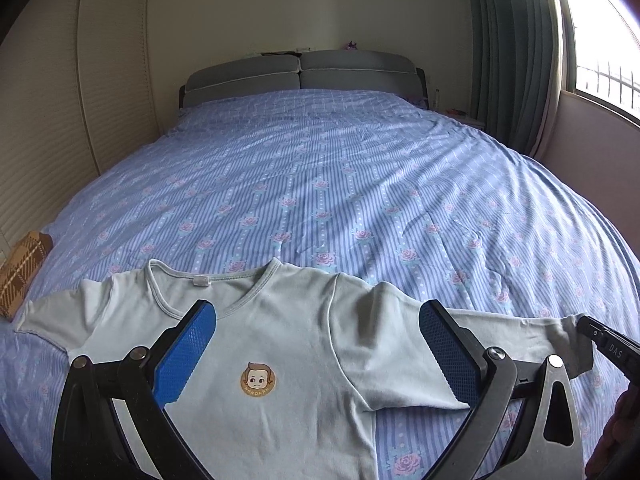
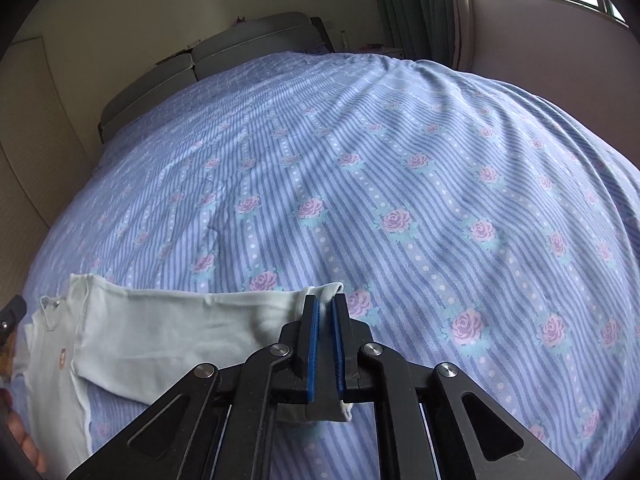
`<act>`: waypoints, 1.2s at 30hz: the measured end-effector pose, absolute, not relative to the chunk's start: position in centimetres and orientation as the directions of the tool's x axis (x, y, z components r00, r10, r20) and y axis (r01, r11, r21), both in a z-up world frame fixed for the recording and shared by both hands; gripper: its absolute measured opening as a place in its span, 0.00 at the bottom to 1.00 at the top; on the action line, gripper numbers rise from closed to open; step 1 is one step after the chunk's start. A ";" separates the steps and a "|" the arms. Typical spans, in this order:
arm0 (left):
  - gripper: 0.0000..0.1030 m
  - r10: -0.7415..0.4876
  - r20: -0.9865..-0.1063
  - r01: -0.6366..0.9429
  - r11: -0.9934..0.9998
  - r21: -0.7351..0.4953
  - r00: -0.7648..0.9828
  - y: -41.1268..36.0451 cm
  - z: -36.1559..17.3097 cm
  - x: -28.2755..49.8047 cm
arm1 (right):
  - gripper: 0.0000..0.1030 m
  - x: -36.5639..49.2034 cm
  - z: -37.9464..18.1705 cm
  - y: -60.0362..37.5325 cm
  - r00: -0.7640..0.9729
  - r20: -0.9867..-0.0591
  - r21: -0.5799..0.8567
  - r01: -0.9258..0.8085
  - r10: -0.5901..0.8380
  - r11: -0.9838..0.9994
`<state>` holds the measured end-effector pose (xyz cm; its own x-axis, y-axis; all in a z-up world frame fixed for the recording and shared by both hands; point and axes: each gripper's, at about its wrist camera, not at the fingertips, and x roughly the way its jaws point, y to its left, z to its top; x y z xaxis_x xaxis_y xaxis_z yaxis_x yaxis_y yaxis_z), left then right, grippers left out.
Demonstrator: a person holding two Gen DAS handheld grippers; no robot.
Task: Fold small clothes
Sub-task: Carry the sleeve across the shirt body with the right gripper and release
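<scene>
The little pale green shirt (image 1: 280,344) lay face up near the foot of the bed, spread flat on the blue striped bedspread (image 1: 340,184) with its pink roses; the collar pointed toward the grey headboard (image 1: 300,76), and a round cartoon badge (image 1: 259,378) sat on the chest; both long sleeves were stretched out sideways, one to each side. The left gripper (image 1: 318,348) hung just above the shirt's chest with its jaws spread wide, blue pads (image 1: 188,352) facing each other and nothing between them; whether the fingertips touched the cloth could not be told. Over on the other side, the right gripper (image 2: 325,312) had its jaws drawn in tight on the sleeve cuff (image 2: 326,291), the pale fabric pinched between the two blue pads and poking out at the tips and again below them; the rest of that sleeve (image 2: 180,320) ran off flat across the bedspread toward the shirt's body. A brown plaid cloth (image 1: 22,276) rested at the bed's left edge, apart from the shirt; green curtains (image 1: 508,48) hung beside the bright window (image 1: 604,40).
</scene>
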<state>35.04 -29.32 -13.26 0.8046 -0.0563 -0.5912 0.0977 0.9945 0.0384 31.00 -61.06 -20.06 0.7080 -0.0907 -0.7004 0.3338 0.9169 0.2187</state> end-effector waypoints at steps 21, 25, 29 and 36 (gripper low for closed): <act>1.00 0.081 -0.562 -0.103 0.995 -0.008 0.823 -7.6 -6.5 31.0 | 0.07 33.4 -5.9 -41.1 0.836 -0.546 0.220 0.080 0.055 0.972; 1.00 0.110 -0.561 -0.142 0.990 -0.014 0.820 -3.4 -6.1 30.1 | 0.07 35.3 -4.8 -35.2 0.835 -0.536 0.225 0.001 0.123 0.974; 1.00 0.138 -0.567 -0.179 0.984 -0.017 0.812 0.2 -6.3 29.8 | 0.07 37.2 -5.4 -29.5 0.814 -0.552 0.229 -0.061 0.181 0.972; 1.00 0.173 -0.607 -0.229 0.973 -0.016 0.776 4.6 -8.5 30.4 | 0.07 40.5 -9.6 -21.0 0.751 -0.616 0.213 -0.129 0.236 0.969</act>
